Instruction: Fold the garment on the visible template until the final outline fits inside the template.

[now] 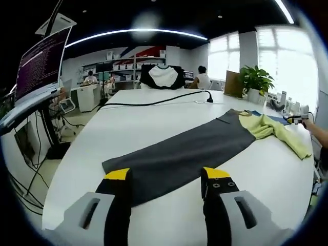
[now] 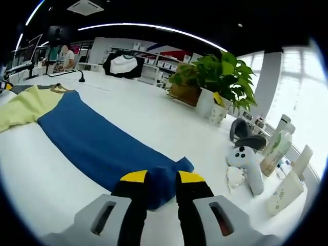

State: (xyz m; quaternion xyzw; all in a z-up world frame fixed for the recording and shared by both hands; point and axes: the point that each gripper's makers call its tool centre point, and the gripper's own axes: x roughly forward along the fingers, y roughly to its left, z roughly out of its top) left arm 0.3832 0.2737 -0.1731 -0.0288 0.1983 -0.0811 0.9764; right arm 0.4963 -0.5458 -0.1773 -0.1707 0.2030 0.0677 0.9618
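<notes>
A long garment lies stretched across the white table (image 1: 97, 138). Its dark grey part (image 1: 179, 154) runs toward me in the left gripper view, and its yellow-green middle (image 1: 271, 130) is bunched at the far right. My left gripper (image 1: 166, 177) is open, its yellow-tipped jaws hovering over the near end of the grey cloth. In the right gripper view the blue part (image 2: 97, 143) reaches from the yellow middle (image 2: 25, 107) to my right gripper (image 2: 163, 179), which is shut on the blue cloth's bunched end. The right gripper (image 1: 299, 118) also shows at the table's far right.
A potted plant (image 2: 215, 77) stands beyond the blue cloth, also seen as the plant (image 1: 255, 79) at the table's back. A plush toy (image 2: 246, 164) and bottles (image 2: 279, 148) crowd the right edge. A black cable (image 1: 164, 101) crosses the far table. A monitor (image 1: 41, 61) hangs at left.
</notes>
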